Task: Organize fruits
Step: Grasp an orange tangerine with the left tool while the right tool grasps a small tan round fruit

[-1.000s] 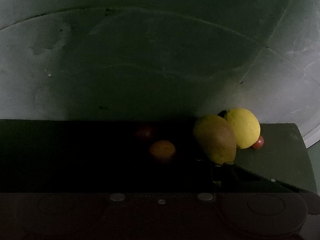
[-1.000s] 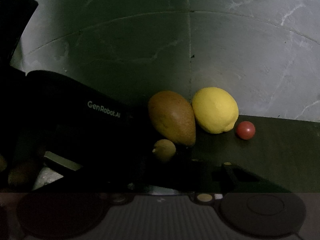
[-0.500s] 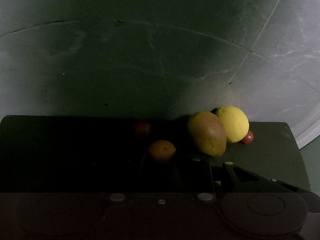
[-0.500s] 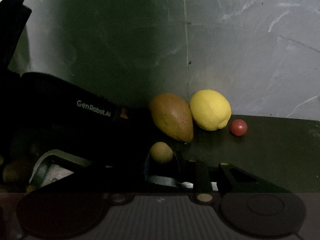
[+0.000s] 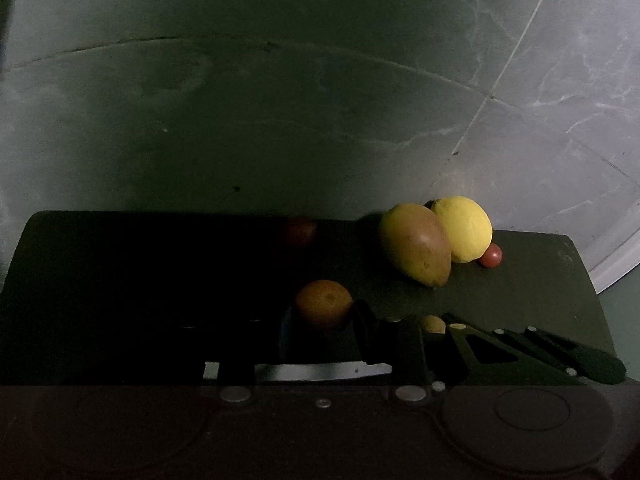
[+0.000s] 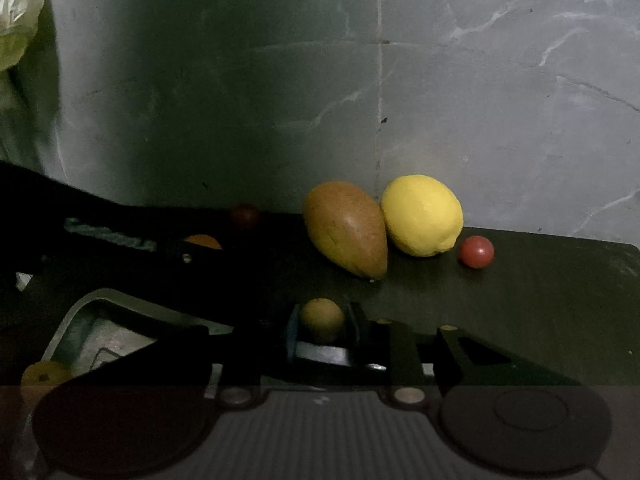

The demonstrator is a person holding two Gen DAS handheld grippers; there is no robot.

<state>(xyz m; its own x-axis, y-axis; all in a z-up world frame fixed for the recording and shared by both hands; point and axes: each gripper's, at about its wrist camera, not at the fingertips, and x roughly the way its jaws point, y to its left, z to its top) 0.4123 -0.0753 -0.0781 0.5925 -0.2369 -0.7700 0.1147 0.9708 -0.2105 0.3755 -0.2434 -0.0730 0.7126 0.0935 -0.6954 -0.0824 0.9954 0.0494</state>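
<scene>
Progress: partway, as I judge it. A mango (image 6: 346, 229), a lemon (image 6: 422, 215) and a small red tomato (image 6: 476, 251) lie in a row at the far right of the dark mat (image 6: 540, 300) on the counter, the mango and lemon touching, the tomato just beside the lemon.

Left to do: the two fruits I am carrying are not set down, and a dim reddish fruit (image 5: 299, 231) sits alone at the far edge of the mat, left of the mango. Too dark to name it.

Left hand-held gripper (image 5: 324, 314): closed partway around an orange (image 5: 324, 309), which sits between its fingers over the near middle of the mat.

Right hand-held gripper (image 6: 322, 322): pinching a small yellow-green round fruit (image 6: 322, 318) between its fingers, near side of the mat, in front of the mango.

Near left: a metal tray (image 6: 92, 320) with a yellow piece (image 6: 44, 374) beside it; its use I cannot tell.
</scene>
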